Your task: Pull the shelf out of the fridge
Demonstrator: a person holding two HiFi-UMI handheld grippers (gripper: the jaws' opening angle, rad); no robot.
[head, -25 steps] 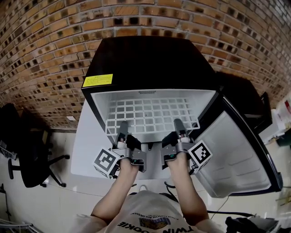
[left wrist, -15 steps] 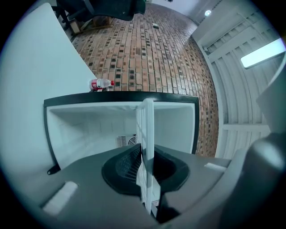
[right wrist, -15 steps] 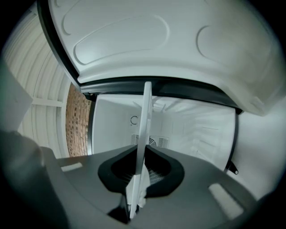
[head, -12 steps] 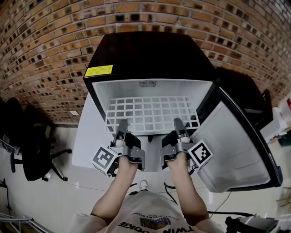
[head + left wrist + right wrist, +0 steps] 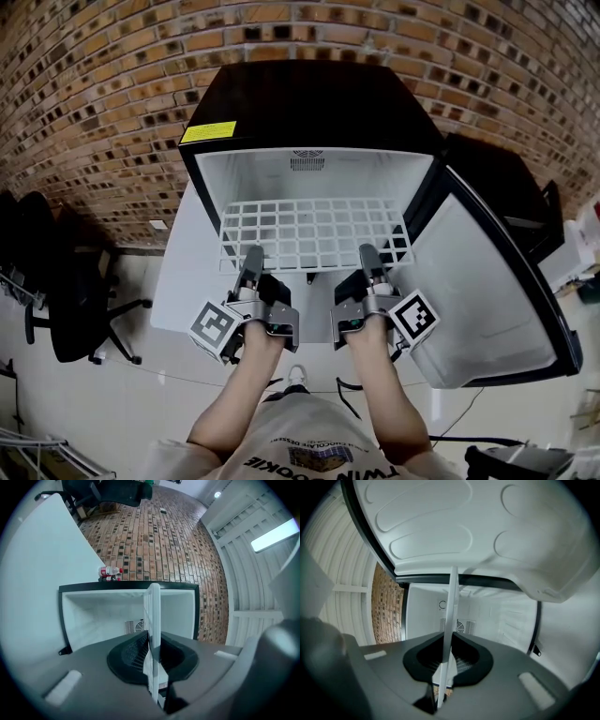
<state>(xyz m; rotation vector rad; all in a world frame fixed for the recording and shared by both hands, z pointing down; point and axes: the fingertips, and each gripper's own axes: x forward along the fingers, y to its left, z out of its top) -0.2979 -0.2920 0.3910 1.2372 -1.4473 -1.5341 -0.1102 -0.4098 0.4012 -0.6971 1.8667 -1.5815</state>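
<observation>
Since the earlier frames the shelf [image 5: 314,234] has slid further out of the fridge [image 5: 309,103], and more of the bare white back wall and its vent [image 5: 307,161] now shows behind it. The white wire grid lies level, its rear part inside the cavity and its front edge out past the opening, towards the person.

The left gripper [image 5: 251,258] holds that front edge near its left corner. In the left gripper view the jaws are almost together, pinching the thin shelf [image 5: 152,620] edge-on between the dark pads. The right gripper [image 5: 367,255] holds the front edge near its right corner in the same way, and in the right gripper view the narrow jaws are clamped on the shelf [image 5: 450,620]. Both forearms reach forward side by side.

The fridge is black outside, with a yellow label [image 5: 208,132] at the top left of its frame. Its door [image 5: 478,291] hangs wide open to the right, showing a white liner. A white surface [image 5: 173,281] lies beside the fridge on the left, with a dark office chair [image 5: 66,291] beyond it. A brick wall [image 5: 94,94] stands behind. In the left gripper view, a small red-capped bottle [image 5: 110,571] shows just past the fridge's black rim.
</observation>
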